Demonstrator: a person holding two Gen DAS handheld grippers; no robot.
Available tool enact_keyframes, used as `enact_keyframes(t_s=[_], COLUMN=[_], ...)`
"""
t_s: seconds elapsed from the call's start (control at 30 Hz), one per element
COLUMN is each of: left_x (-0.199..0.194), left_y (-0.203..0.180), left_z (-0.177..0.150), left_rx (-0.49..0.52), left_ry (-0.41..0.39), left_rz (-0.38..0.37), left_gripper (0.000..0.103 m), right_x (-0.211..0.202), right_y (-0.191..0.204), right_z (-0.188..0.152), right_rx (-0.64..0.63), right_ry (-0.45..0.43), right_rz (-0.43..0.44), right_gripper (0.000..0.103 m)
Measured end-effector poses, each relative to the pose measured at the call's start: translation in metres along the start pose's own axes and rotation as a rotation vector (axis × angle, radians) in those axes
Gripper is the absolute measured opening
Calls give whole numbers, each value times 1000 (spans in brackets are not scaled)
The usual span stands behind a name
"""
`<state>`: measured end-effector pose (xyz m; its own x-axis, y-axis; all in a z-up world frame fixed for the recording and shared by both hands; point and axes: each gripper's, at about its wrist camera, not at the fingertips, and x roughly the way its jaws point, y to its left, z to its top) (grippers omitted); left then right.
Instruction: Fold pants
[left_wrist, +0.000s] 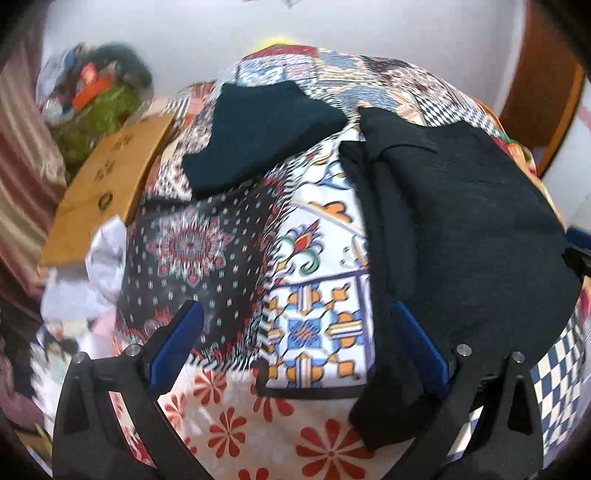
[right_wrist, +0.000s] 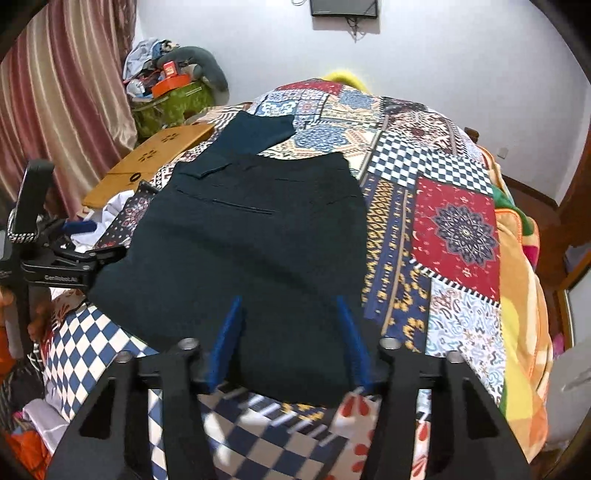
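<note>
left wrist: left gripper (left_wrist: 295, 328) jaws wide, holding nothing, its right finger at the pants (left_wrist: 461, 221) edge on the bed (left_wrist: 314, 280), seemingly ready to pinch a fold; one second dark garment (left_wrist: 258, 136) lies apart | right wrist: right gripper (right_wrist: 290, 332) jaws wide over the pants' near hem, empty; one wooden board (right_wrist: 147, 166)

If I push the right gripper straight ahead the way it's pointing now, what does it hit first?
Most likely the dark pants: the open right gripper points straight over their near end on the patchwork bedspread. How high it hovers above the cloth is unclear.
</note>
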<state>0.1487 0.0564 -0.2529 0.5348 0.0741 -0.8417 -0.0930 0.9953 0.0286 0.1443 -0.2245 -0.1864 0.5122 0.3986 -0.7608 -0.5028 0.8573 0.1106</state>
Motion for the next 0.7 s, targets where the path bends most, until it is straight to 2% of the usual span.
enact_keyframes(t_s=[0.03, 0.07, 0.1, 0.2, 0.27, 0.33, 0.57, 0.7], left_x=[0, 2, 4, 4, 2, -6, -34, -18], left_y=[4, 7, 11, 40, 50, 53, 18, -12], left_z=[-2, -6, -9, -14, -11, -2, 67, 105], left_rx=[-18, -28, -31, -131, -132, -112, -23, 39], left_ry=[-1, 8, 14, 58, 72, 51, -106, -113], left_rz=[13, 112, 152, 76, 84, 103, -38, -123], left_gripper=[103, 103, 103, 100, 93, 92, 93, 94], right_x=[0, -1, 0, -1, -4, -8, -8, 8], right_y=[-4, -10, -13, -24, -25, -25, -36, -41], right_z=[-1, -3, -5, -10, -6, 2, 41, 64], right_rx=[14, 35, 46, 118, 121, 114, 101, 79], right_ry=[2, 5, 8, 15, 17, 9, -55, -65], right_rz=[3, -4, -9, 54, 62, 54, 55, 53], right_gripper=[35, 34, 37, 37, 37, 37, 40, 42])
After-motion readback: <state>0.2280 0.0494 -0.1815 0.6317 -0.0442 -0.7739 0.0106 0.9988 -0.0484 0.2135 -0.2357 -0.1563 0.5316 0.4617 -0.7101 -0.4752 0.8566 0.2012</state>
